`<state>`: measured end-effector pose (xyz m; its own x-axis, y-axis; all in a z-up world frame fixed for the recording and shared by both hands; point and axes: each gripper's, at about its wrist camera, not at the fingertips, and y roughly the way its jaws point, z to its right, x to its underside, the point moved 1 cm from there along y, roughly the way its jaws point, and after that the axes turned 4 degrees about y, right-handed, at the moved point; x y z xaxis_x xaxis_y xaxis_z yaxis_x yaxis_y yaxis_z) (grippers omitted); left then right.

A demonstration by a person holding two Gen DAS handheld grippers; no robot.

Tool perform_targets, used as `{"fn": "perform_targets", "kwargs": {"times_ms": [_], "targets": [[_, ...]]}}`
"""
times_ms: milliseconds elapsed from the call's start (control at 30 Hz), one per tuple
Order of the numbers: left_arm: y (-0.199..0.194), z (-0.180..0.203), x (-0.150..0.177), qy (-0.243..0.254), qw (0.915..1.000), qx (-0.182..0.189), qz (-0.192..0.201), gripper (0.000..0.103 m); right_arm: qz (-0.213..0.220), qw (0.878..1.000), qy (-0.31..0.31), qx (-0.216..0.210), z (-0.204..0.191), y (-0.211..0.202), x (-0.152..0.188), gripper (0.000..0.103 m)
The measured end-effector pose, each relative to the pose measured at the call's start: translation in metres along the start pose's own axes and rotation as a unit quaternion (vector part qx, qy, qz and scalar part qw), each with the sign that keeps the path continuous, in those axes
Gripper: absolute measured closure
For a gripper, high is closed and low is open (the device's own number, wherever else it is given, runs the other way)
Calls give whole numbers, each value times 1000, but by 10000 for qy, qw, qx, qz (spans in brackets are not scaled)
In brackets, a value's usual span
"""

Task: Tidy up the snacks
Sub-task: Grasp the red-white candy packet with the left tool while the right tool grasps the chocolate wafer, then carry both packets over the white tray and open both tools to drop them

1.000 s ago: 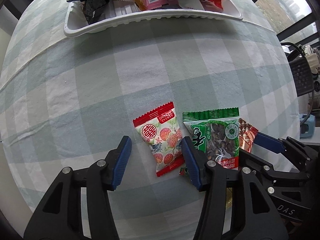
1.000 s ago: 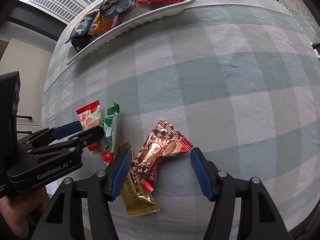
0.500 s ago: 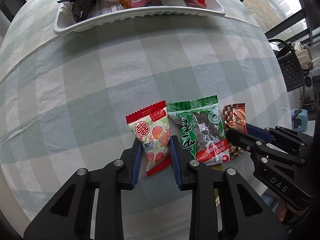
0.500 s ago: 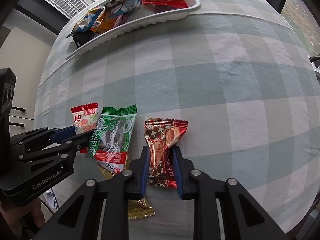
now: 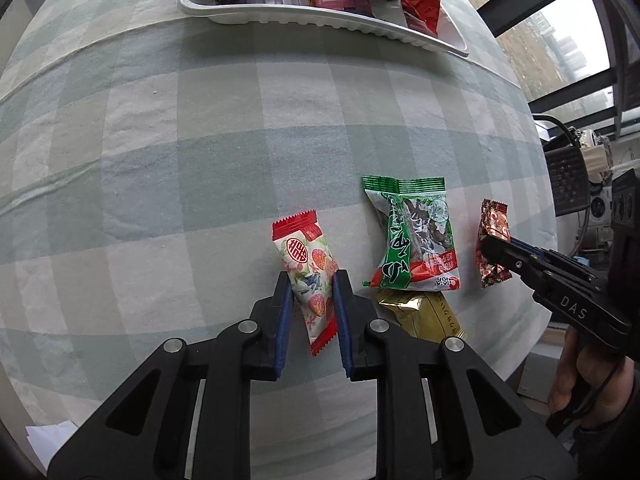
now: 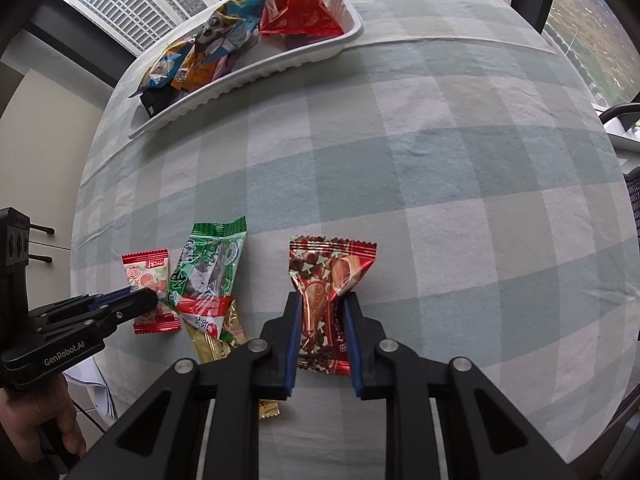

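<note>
Left wrist view: my left gripper (image 5: 310, 284) is pinching the small white plastic candy pouch with red crimped ends and strawberry print (image 5: 307, 270); its jaws have just been closing and the blue pads now press the pouch's lower half from both sides, pouch long axis running w/ the fingers. Right wrist view, same story: right gripper (image 6: 322, 304) is clamped on the red-brown foil choc snack packet (image 6: 326, 280), top flaring out past the tips. Left on the checked green-white tablecloth (image 5: 200, 160) between them: the green plastic bag of dark nuts (image 5: 414, 236) lying over a gold foil sachet (image 5: 424, 312). What matters next, imo: the long white plastic tray (image 5: 320, 22), already heaped w/ snacks, lies straight ahead at the far table edge, well apart from both grippers. In each view it looks abt equally far.
</note>
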<state>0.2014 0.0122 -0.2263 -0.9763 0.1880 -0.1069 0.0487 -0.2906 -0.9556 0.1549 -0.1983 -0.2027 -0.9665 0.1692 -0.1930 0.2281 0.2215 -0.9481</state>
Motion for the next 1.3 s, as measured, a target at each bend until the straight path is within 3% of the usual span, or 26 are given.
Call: {"fn": "perform_targets", "kwargs": {"times_ms": [133,233,333,633,1000,1300], "targets": [[3,14,-11,274,9991,-305,-106,84,17,10000,-96,8,-6,0,1,81],[10,21,-12,314,9988,-337,-176,84,27,9999,-159,-2,-10,1,3,81],[16,27,-9,381,9989,-212,-145,88,24,9998,-190,-12,-12,1,5,81],[11,4,-5,-106,9996,228,93,89,31,9999,-124,-14,-1,0,3,81],[-47,-12,-9,-338,9969,313,630,89,140,9997,-176,-102,-2,-9,-6,81],[-103,-29,-68,-433,9900,213,1326,89,608,9976,-201,-264,-2,-46,-52,81]]}}
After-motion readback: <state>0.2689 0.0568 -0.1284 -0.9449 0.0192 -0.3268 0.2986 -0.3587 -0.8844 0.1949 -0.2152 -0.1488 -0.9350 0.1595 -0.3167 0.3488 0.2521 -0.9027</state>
